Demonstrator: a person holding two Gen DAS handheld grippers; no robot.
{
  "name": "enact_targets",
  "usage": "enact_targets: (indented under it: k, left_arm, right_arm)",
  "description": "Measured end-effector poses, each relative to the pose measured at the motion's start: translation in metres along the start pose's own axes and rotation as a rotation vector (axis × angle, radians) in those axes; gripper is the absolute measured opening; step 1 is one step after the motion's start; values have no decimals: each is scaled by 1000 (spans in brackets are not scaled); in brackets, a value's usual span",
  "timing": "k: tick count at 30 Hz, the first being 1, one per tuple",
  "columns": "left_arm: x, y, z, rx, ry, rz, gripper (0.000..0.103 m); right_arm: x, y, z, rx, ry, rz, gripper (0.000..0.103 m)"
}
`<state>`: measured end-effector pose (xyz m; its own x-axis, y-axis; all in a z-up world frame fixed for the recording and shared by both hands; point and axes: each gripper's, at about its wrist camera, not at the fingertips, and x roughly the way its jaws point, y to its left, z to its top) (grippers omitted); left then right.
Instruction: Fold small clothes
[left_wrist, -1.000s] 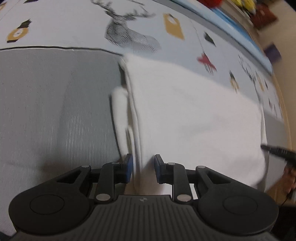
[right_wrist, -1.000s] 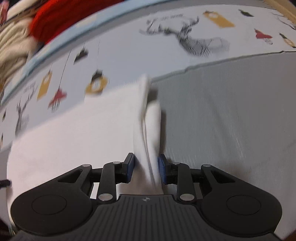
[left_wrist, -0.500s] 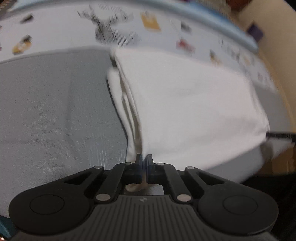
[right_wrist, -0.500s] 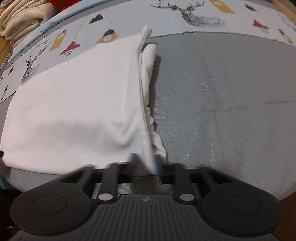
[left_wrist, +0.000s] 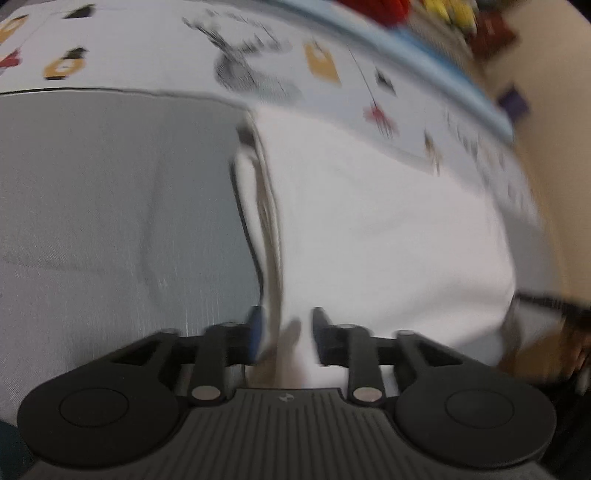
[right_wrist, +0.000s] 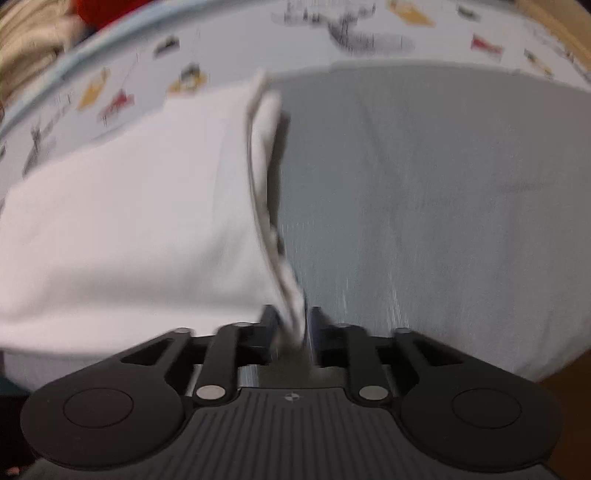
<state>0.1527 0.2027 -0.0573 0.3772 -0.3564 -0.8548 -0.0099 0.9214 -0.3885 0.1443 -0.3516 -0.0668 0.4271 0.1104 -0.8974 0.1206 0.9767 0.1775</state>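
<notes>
Left gripper (left_wrist: 284, 334), clamped half a second ago, now stands apart over the white garment (left_wrist: 369, 229) mid-frame; right gripper (right_wrist: 290, 325) pinches its corner. Keep folded edges aligned, release low.

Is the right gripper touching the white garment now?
Touching. The right wrist view shows the right gripper with its jaws nearly closed, pinching the white garment by its edge.

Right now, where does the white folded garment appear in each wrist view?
Left wrist view: white folded garment fills centre and right, its layered edge leftward.
Right wrist view: it fills the left half, its layered edge rightward.
Shared landmark: the deer print beyond the grey mat.
</notes>
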Motion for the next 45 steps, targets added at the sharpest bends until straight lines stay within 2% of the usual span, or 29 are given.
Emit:
enact_targets:
  k: [2, 4, 7, 9, 12, 16, 19, 20, 21, 23, 25, 28, 30, 31, 32, 33, 34, 35, 37, 40, 43, 45]
  left_arm:
    - [4, 8, 10, -61, -14, -4, 42]
    - [11, 13, 20, -106, -7, -5, 44]
    - [24, 13, 37, -136, 6, -12, 47]
    - [35, 11, 46, -153, 13, -19, 52]
    - [51, 8, 58, -179, 36, -8, 52]
    - [76, 4, 66, -169, 84, 59, 52]
    - [84, 2, 70, -143, 76, 56, 51]
    - [85, 1, 72, -128, 69, 58, 40]
    - [84, 0, 72, -116, 67, 54, 22]
    - [81, -2, 73, -90, 47, 55, 11]
    - [69, -7, 75, -62, -12, 54, 11]
    - [43, -6, 80, -74, -150, 19, 11]
    - [35, -4, 81, -86, -201, 21, 13]
    - [32, -3, 81, -93, -214, 39, 16]
    - [31, 0, 81, -106, -214, 49, 30]
    - [33, 4, 79, -127, -191, 29, 51]
    - [36, 8, 77, -146, -152, -2, 59]
    - [43, 10, 73, -157, -102, -23, 68]
    - [56, 10, 67, -135, -9, -4, 68]
    - [72, 8, 60, -72, 82, 64, 66]
    - [77, 9, 57, -62, 84, 70, 65]
    - [77, 11, 56, -77, 71, 68, 47]
  right_arm:
    - [-4, -6, 8, 49, -59, 15, 48]
    - [-1, -9, 16, 101, -74, 46, 49]
    - [16, -5, 28, 127, -48, 77, 49]
    - [29, 1, 35, 118, -27, 58, 51]
    - [42, 5, 40, 140, 0, 67, 53]
    - [53, 10, 45, 143, 22, 54, 53]
    - [59, 13, 47, 148, 36, 45, 53]
    - [60, 14, 48, 149, 36, 52, 44]
    - [60, 15, 49, 147, 36, 70, 36]
    - [59, 19, 51, 126, 24, 72, 28]
    - [56, 20, 52, 126, 7, 80, 16]
    - [46, 20, 59, 178, -74, 123, 13]
    - [40, 25, 61, 168, -134, 151, 13]
    - [40, 31, 62, 148, -151, 149, 14]
    - [42, 35, 63, 136, -145, 136, 17]
    - [47, 38, 62, 128, -114, 101, 18]
    - [50, 37, 61, 128, -85, 67, 26]
    - [54, 36, 59, 132, -64, 43, 39]
    - [55, 33, 57, 152, -48, 52, 52]
    - [59, 35, 55, 126, -21, 71, 53]
    - [63, 35, 49, 99, 14, 77, 52]
    - [61, 35, 47, 84, 13, 82, 50]
